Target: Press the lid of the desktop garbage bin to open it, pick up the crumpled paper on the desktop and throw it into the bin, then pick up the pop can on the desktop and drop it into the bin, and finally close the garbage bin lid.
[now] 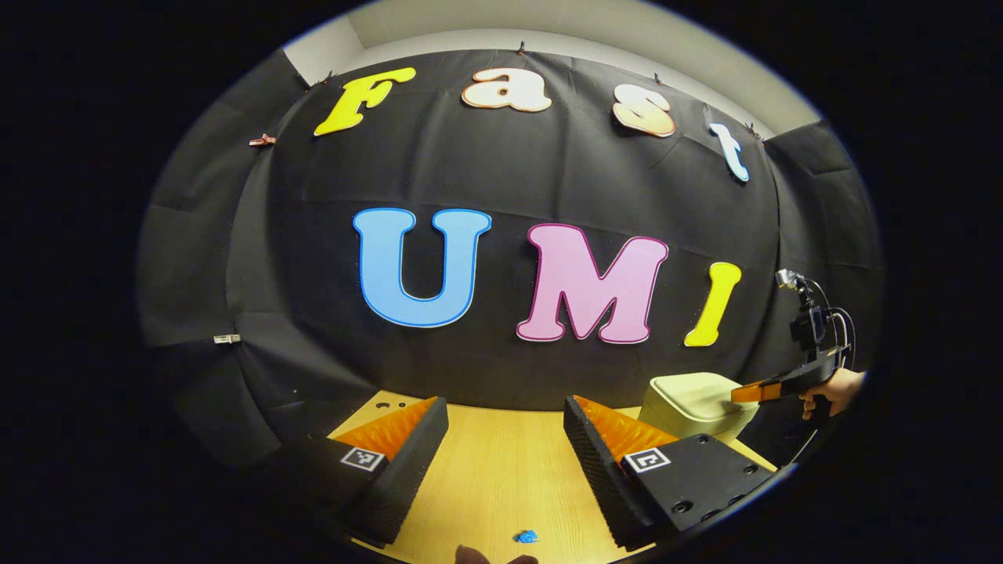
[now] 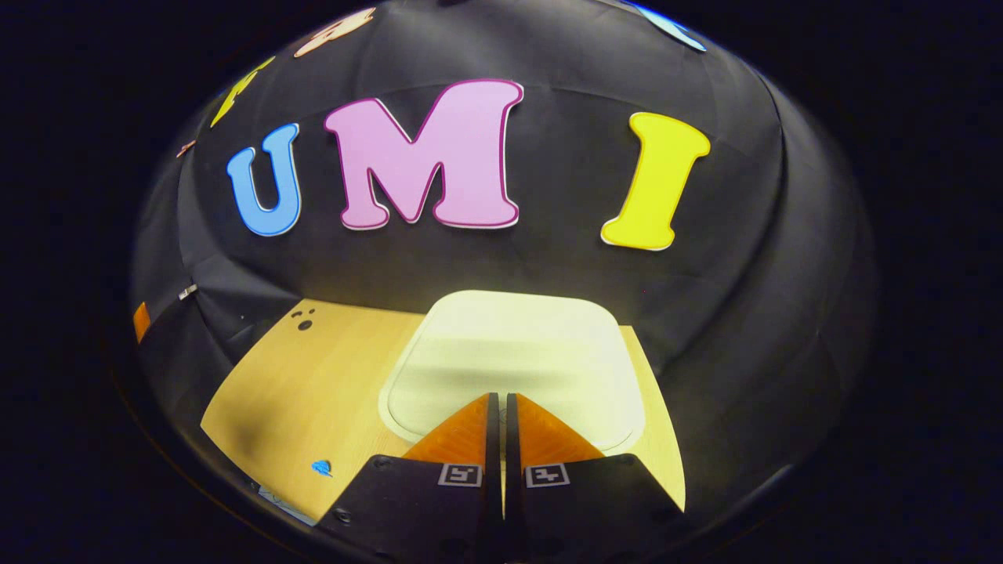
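The right gripper (image 2: 498, 403), fingers pressed together and empty, hovers over the near edge of the bin's (image 2: 513, 360) shut lid, at the desk's (image 2: 313, 376) far right. The left gripper (image 1: 505, 427) waits wide open, empty. Next: press down on the lid.

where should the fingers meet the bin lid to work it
No grip: press the lid from above. It is broad, flat, closed and flush with the bin's rim, leaving no edge to pinch. The right gripper, fingers together, is over its near edge.
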`<state>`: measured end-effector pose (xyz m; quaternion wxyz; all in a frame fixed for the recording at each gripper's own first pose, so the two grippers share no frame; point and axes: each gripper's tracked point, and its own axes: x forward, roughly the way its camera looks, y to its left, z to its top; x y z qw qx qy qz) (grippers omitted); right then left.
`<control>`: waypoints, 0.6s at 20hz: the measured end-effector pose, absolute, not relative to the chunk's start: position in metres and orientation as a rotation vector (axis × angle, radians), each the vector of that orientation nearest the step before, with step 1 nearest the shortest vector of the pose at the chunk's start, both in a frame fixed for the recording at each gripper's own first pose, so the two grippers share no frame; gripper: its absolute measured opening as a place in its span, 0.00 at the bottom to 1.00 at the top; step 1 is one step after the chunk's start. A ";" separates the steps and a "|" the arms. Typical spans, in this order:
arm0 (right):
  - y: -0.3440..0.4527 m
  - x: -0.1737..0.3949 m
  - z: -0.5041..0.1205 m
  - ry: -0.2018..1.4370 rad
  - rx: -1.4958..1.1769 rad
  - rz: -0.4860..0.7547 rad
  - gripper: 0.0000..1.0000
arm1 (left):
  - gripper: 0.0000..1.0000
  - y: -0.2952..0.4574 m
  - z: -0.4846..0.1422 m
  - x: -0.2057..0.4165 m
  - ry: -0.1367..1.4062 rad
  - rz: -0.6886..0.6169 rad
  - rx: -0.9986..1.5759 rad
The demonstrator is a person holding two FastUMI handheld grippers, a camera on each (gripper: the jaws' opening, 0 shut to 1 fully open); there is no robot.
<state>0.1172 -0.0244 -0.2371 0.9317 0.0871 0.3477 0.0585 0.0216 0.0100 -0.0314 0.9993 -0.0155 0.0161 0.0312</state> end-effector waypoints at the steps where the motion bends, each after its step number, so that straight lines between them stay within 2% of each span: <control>1: -0.025 0.119 -0.234 0.694 0.182 0.120 0.07 | 0.95 0.009 -0.034 0.023 0.035 0.064 -0.030; 2: -0.026 0.121 -0.236 0.700 0.186 0.123 0.03 | 0.95 0.009 -0.034 0.025 0.038 0.066 -0.030; 8: -0.027 0.121 -0.239 0.707 0.205 0.132 0.06 | 0.95 0.007 -0.039 0.029 0.050 0.072 -0.039; 12: -0.034 0.129 -0.222 0.607 0.195 0.108 0.06 | 0.95 0.007 -0.036 0.028 0.044 0.068 -0.033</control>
